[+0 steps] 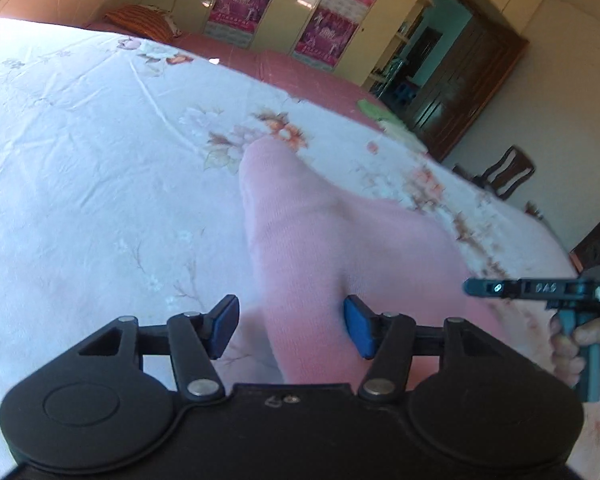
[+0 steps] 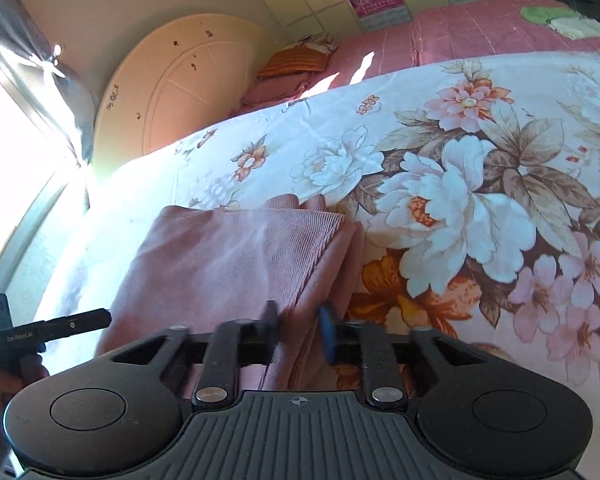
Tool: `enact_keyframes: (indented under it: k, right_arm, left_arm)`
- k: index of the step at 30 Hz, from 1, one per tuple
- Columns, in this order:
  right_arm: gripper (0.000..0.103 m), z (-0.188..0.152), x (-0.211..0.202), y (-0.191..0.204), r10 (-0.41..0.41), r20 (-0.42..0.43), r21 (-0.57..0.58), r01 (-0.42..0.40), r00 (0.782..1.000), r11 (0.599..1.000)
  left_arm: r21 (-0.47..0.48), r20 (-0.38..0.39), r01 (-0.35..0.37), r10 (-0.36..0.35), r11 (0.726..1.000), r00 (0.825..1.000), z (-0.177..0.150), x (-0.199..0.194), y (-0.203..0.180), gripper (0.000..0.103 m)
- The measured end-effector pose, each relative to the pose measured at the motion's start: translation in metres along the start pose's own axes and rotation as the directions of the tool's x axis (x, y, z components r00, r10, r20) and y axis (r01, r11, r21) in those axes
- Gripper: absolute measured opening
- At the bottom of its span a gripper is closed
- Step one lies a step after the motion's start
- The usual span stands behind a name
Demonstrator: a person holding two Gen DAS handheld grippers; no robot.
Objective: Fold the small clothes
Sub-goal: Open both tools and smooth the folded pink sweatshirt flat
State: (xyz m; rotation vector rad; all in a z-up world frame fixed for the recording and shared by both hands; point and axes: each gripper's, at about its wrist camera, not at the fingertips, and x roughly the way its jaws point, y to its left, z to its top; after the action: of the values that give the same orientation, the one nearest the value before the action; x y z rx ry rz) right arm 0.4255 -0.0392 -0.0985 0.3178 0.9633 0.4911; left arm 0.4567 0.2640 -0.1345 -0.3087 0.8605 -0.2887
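Observation:
A small pink ribbed garment (image 1: 320,240) lies folded on the floral bedsheet (image 1: 99,140). In the left wrist view my left gripper (image 1: 289,326) is open, its blue pads wide apart, with the near edge of the garment between them. In the right wrist view the garment (image 2: 227,264) lies flat with a folded edge on its right side. My right gripper (image 2: 300,330) has its fingers close together around that folded edge. The right gripper also shows in the left wrist view (image 1: 540,292) at the right, and the left gripper shows in the right wrist view (image 2: 51,328) at the left.
The floral sheet (image 2: 460,160) covers a bed with a pink checked cover (image 2: 480,28) behind it. An orange pillow (image 2: 295,62) and a round headboard (image 2: 179,80) are at the far end. Green and white folded cloths (image 2: 560,20) lie far back. Wardrobes, a chair (image 1: 508,172) and a doorway stand beyond.

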Motion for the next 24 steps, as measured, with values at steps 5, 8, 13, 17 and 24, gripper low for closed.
enact_keyframes:
  k: [5, 8, 13, 17, 24]
  right_arm:
    - [0.004, -0.004, -0.009, -0.003, -0.026, 0.019, 0.043, 0.025, 0.999, 0.999]
    - [0.004, -0.022, -0.046, 0.018, -0.021, 0.056, -0.016, 0.022, 0.998, 1.000]
    - [0.004, -0.075, -0.076, 0.056, 0.087, -0.016, -0.148, -0.089, 0.996, 0.985]
    - [0.004, -0.104, -0.060, 0.068, -0.031, -0.068, -0.226, 0.015, 0.997, 0.974]
    - [0.000, -0.112, -0.054, 0.055, -0.087, -0.044, -0.146, 0.080, 0.995, 0.986]
  left_arm:
    - [-0.031, 0.033, -0.021, 0.022, 0.999, 0.999, -0.018, -0.018, 0.005, 0.060]
    - [-0.038, 0.064, -0.002, 0.004, 0.999, 0.998, -0.035, -0.045, 0.001, 0.058]
    - [-0.051, 0.071, 0.006, -0.002, 0.999, 0.997, -0.076, -0.072, -0.007, 0.058]
    - [-0.084, 0.062, -0.013, 0.018, 0.996, 0.998, -0.095, -0.074, -0.003, 0.061]
    - [0.011, 0.077, -0.147, 0.146, 0.989, 0.986, -0.104, -0.070, -0.031, 0.061]
